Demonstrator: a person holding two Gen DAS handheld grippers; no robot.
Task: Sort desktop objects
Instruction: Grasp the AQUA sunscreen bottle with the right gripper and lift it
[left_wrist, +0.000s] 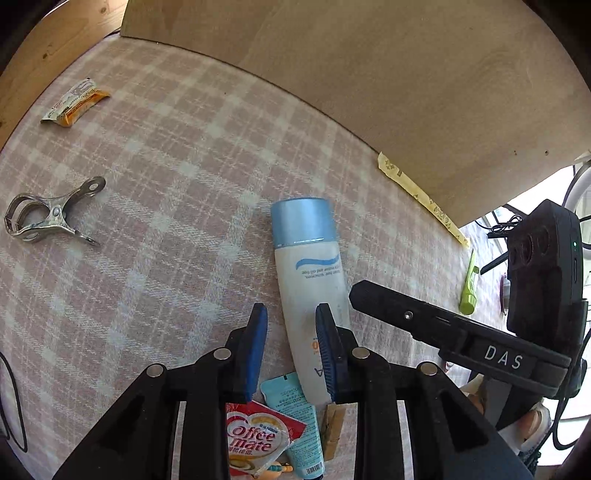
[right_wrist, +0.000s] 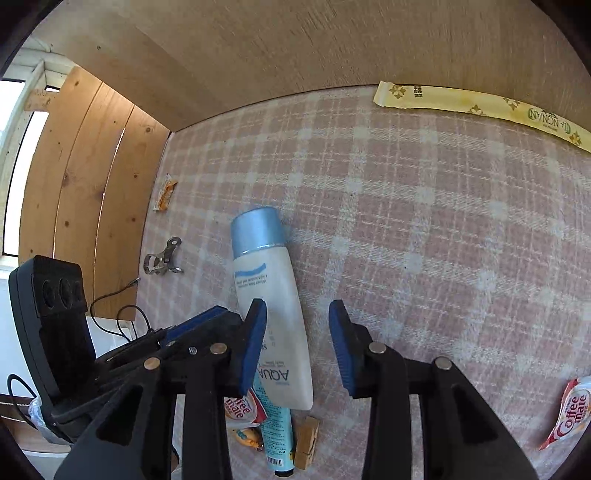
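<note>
The white plastic bottle with a pale-blue cap (left_wrist: 310, 280) lies partly hidden behind both unclenched, empty grippers: left gripper (left_wrist: 291, 350), right gripper (right_wrist: 297, 343).

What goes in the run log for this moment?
task: sort desktop | left gripper: open, empty | right gripper: open, empty | bottle: lying flat on cloth, under both

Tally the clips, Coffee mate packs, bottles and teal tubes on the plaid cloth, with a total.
Clips: 2, a metal clip and a wooden peg
Coffee mate packs: 2, near pack and right pack
Bottles: 1, blue-capped bottle
Teal tubes: 1, teal tube
Total: 6
</note>
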